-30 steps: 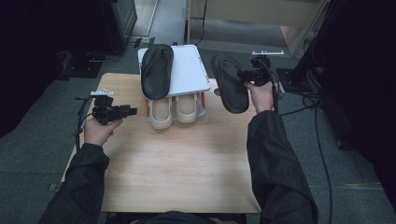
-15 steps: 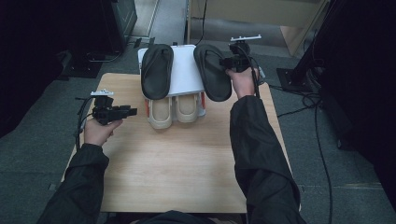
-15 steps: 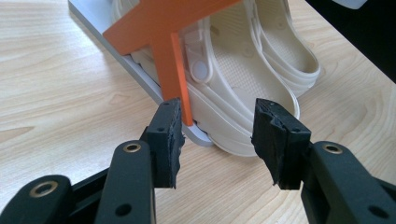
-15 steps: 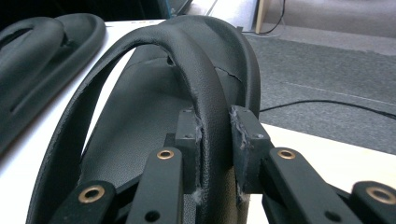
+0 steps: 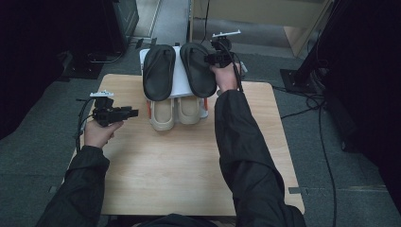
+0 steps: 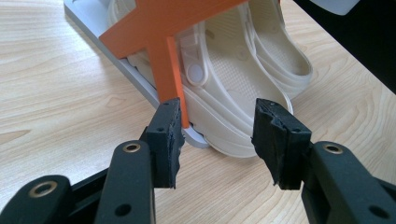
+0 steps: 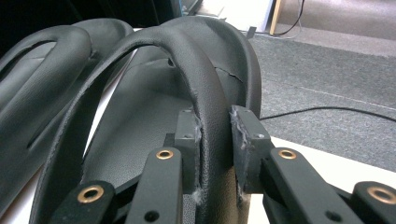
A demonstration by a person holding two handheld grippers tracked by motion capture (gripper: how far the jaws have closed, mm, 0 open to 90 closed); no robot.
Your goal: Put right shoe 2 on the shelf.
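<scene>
Your right tongs [image 7: 214, 135] are clamped on the curved strap of a black sandal [image 5: 197, 68]; in the right gripper view the grainy, leather-like strap sits pinched between both frayed foam pads. The sandal lies on the upper tier of a white rack [image 5: 183, 85] at the far edge of the desk [image 5: 189, 165], just beside a second black sandal [image 5: 159, 71] of the same smooth, rounded shape. Under them, on the lower tier, stand two cream clogs [image 5: 175, 112] of moulded rubber with ribbed soles. Your left tongs [image 6: 217, 133] are open with nothing between the pads, held above the pale wood-grain desk and pointing at a clog toe and an orange rack support [image 6: 166, 56].
</scene>
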